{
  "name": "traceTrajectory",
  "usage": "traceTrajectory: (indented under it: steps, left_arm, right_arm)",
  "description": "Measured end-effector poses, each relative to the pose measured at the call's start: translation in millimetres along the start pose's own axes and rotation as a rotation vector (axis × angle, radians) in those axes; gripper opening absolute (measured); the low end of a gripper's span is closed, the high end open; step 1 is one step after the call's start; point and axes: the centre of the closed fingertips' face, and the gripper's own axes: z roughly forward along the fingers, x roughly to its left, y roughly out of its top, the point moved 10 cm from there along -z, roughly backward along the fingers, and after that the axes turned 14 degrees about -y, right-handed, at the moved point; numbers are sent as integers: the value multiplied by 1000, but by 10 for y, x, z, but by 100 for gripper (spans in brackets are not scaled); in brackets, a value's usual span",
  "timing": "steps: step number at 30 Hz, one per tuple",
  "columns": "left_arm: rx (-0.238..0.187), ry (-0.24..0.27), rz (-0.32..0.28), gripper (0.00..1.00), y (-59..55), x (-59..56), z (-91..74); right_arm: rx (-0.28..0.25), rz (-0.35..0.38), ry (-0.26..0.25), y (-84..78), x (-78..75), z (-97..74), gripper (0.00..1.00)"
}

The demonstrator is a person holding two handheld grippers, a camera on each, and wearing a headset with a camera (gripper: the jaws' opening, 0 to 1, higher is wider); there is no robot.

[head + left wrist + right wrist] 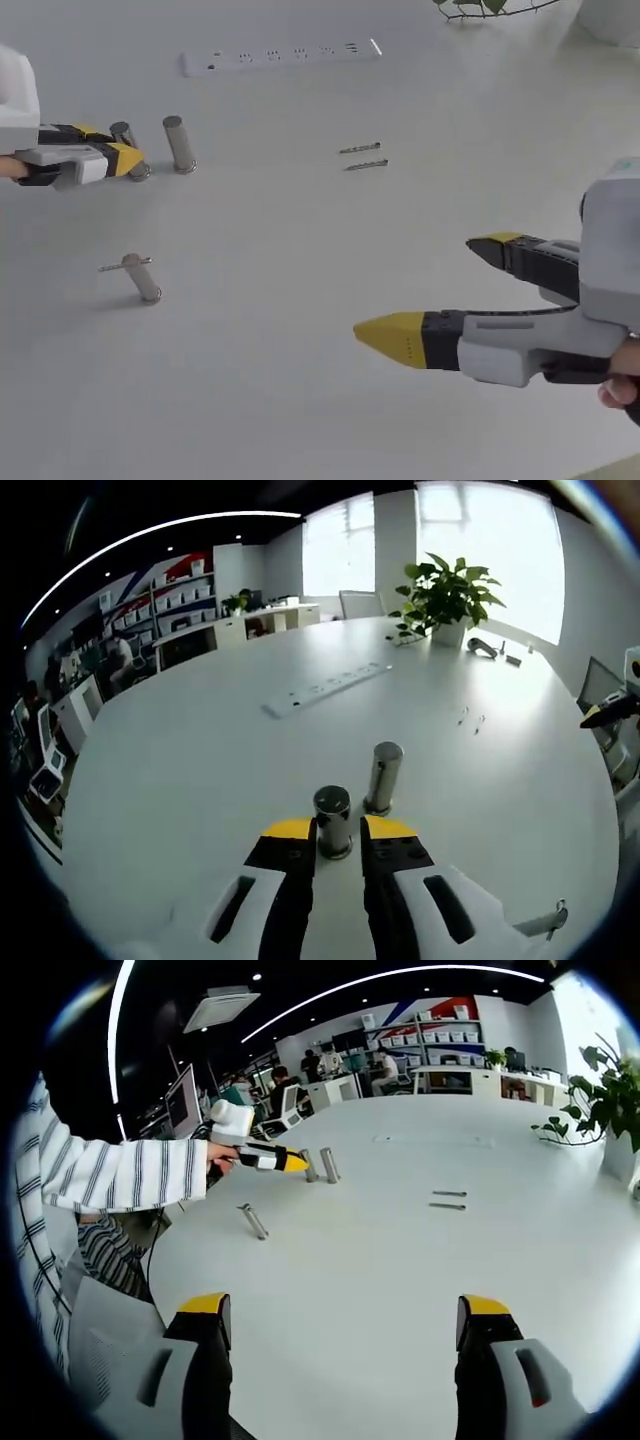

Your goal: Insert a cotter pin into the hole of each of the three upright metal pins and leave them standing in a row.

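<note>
Fingers [290,855] of the left gripper [338,830] are pinched in narrow around the lower part of one metal pin [332,808], which stands upright on its base at the far left of the counter [300,300]. Just to the right of it is a second metal pin [180,143], also upright and not touching the first one or the gripper.

Nearer along the left side, well apart from those two, the third metal pin [143,278] stands on its own with a cotter pin [118,266] stuck crossways through its top end, poking out mostly to the left.

Two loose cotter pins [364,156] lie flat side by side around the far middle of the counter, close together and roughly parallel. A white power strip [280,55] sits along the far edge behind everything, and a potted plant [445,595] is off at the far right.

Right gripper [440,292] hangs over the near right part of the counter with its fingers [205,1325] spread wide and nothing between them. In the right gripper view, a striped sleeve [120,1175] leads out to the left gripper.
</note>
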Motion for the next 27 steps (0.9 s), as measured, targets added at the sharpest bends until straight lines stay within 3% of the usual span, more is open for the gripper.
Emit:
traceTrajectory:
  steps: [12,20,23,27]
  left_arm:
    - [7,3,-11,10,-4,14,18]
    - [19,36,-36,9,5,-42,3]
    - [25,24,-26,9,18,-91,-18]
    - [-3,13,-19,9,104,-147,-76]
  right_arm:
    - [9,-1,2,-17,31,17,91]
    - [13,-14,13,-11,93,27,91]
    - [8,-16,16,4,102,19,91]
    - [-3,-22,16,32,102,0,91]
